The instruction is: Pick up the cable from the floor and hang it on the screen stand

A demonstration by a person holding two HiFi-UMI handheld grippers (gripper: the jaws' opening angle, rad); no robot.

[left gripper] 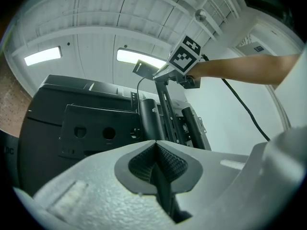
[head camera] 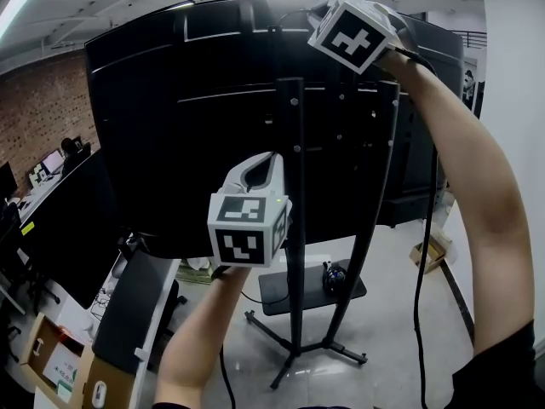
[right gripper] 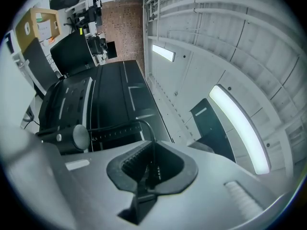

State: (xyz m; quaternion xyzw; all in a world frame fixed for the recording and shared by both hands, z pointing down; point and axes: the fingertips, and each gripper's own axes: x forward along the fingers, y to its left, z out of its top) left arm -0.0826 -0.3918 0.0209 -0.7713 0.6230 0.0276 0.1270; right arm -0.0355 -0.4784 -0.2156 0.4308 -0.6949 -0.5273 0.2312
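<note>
The big black screen (head camera: 170,126) hangs back-side toward me on its black stand (head camera: 294,228). My right gripper (head camera: 339,11) is raised to the top of the stand pole and is shut on the black cable (right gripper: 145,128), which arcs out of the pads toward the mounting bracket. Behind that hand the cable (head camera: 420,279) drops along my right arm toward the floor. My left gripper (head camera: 260,170) is lower, in front of the screen's back. Its jaws are closed, with a dark strip of cable (left gripper: 165,195) running between them. In the left gripper view the right gripper (left gripper: 178,75) shows at the pole's top.
The stand's legs and a low shelf (head camera: 281,290) with a dark object (head camera: 334,277) are on the pale floor. At the left are desks, an office chair (head camera: 128,313) and cardboard boxes (head camera: 51,360). Another carton (head camera: 430,250) sits at the right.
</note>
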